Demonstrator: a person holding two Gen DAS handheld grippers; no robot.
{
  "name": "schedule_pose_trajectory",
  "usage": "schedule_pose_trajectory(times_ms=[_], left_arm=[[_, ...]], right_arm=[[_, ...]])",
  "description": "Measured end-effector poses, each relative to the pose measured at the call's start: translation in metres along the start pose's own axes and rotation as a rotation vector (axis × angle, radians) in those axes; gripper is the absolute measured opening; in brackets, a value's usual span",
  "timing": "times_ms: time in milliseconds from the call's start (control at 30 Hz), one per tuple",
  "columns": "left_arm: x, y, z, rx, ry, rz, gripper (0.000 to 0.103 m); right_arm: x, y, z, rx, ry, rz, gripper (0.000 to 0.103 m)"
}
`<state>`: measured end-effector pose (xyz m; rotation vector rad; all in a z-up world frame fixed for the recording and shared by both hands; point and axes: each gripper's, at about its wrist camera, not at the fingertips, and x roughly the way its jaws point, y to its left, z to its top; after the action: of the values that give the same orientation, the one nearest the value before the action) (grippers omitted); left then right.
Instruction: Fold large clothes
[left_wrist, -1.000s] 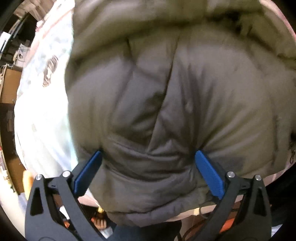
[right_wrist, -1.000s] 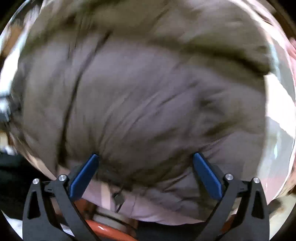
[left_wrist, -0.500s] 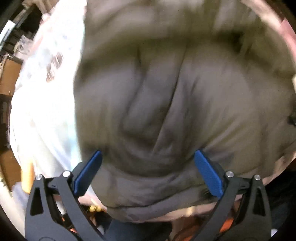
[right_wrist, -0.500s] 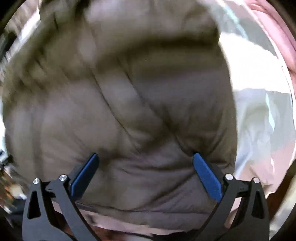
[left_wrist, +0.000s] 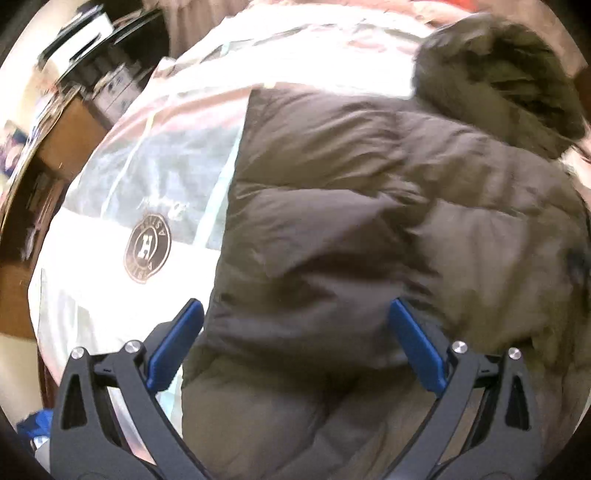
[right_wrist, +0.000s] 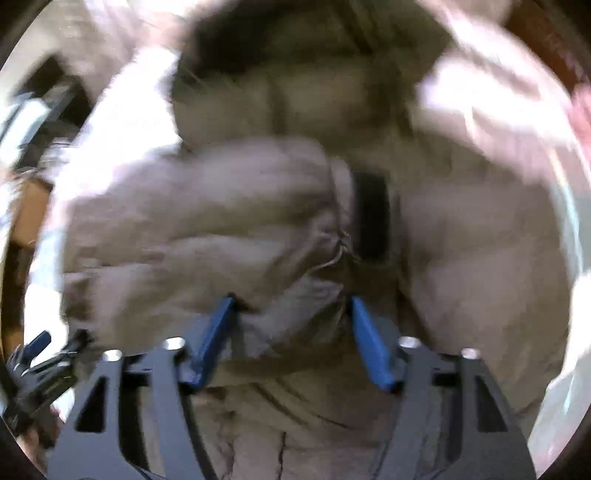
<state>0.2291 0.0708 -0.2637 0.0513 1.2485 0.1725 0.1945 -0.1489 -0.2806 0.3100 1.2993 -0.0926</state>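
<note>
A brown-grey puffer jacket (left_wrist: 369, 229) with a dark fur-trimmed hood (left_wrist: 498, 81) lies on a pale bed cover (left_wrist: 110, 280). My left gripper (left_wrist: 295, 325) is open wide, its blue pads (left_wrist: 177, 343) on either side of the jacket's near edge. In the right wrist view the jacket (right_wrist: 221, 221) is blurred, with a dark patch (right_wrist: 373, 214) near its middle. My right gripper (right_wrist: 291, 314) has its jaws narrowed around a bunched fold of the jacket.
A round brown logo (left_wrist: 147, 247) is printed on the bed cover left of the jacket. Dark shelves and wooden furniture (left_wrist: 66, 110) stand beyond the bed at the left. My left gripper's tip shows at the right wrist view's lower left (right_wrist: 33, 354).
Both cameras have pulled back, so more of the jacket and bed shows. My right gripper's jaws have closed in from wide open onto a fold of the jacket. The left stays open.
</note>
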Motion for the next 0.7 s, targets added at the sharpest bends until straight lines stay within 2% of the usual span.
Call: schedule_pose_trajectory(times_ms=[33,133,200,300,333,367,400,433,467,500,533,600,700], left_arm=[[0.019,0.001,0.001,-0.011,0.069,0.018,0.101],[0.051,0.008,-0.006,-0.029,0.156,-0.020,0.101],[0.050,0.009,-0.005,-0.018,0.153,-0.016,0.101],[0.026,0.011,-0.006,-0.034,0.082,-0.017,0.096],[0.011,0.009,-0.005,-0.029,0.030,-0.024,0.096],[0.004,0.008,-0.004,-0.016,-0.008,-0.026,0.096],[-0.001,0.005,-0.004,0.008,-0.036,-0.004,0.097],[0.002,0.002,-0.003,0.026,-0.026,0.032,0.097],[0.016,0.001,-0.005,0.030,0.048,0.048,0.098],[0.030,0.004,-0.008,0.005,0.119,0.022,0.098],[0.038,0.010,-0.010,-0.044,0.155,-0.015,0.098],[0.030,0.020,-0.008,-0.113,0.156,-0.059,0.098],[0.007,0.028,-0.005,-0.143,0.121,-0.101,0.098]], right_arm=[[0.013,-0.001,0.001,0.043,0.041,0.006,0.066],[0.031,-0.016,0.004,0.105,0.106,0.069,0.069],[0.029,-0.012,0.004,0.067,0.115,0.065,0.071],[0.008,-0.008,0.005,0.091,0.054,0.110,0.071],[-0.002,-0.010,0.007,0.102,0.020,0.141,0.071],[-0.010,-0.009,0.011,0.096,-0.017,0.140,0.072],[-0.010,-0.008,0.013,0.086,-0.029,0.085,0.077],[-0.002,-0.009,0.014,0.087,-0.009,0.020,0.081],[0.009,-0.012,0.013,0.100,0.035,-0.008,0.089],[0.030,-0.018,0.008,0.144,0.133,0.026,0.092],[0.034,-0.019,0.007,0.172,0.145,0.047,0.092],[0.023,-0.017,0.013,0.216,0.123,0.081,0.091],[-0.015,-0.013,0.028,0.270,0.019,0.203,0.091]])
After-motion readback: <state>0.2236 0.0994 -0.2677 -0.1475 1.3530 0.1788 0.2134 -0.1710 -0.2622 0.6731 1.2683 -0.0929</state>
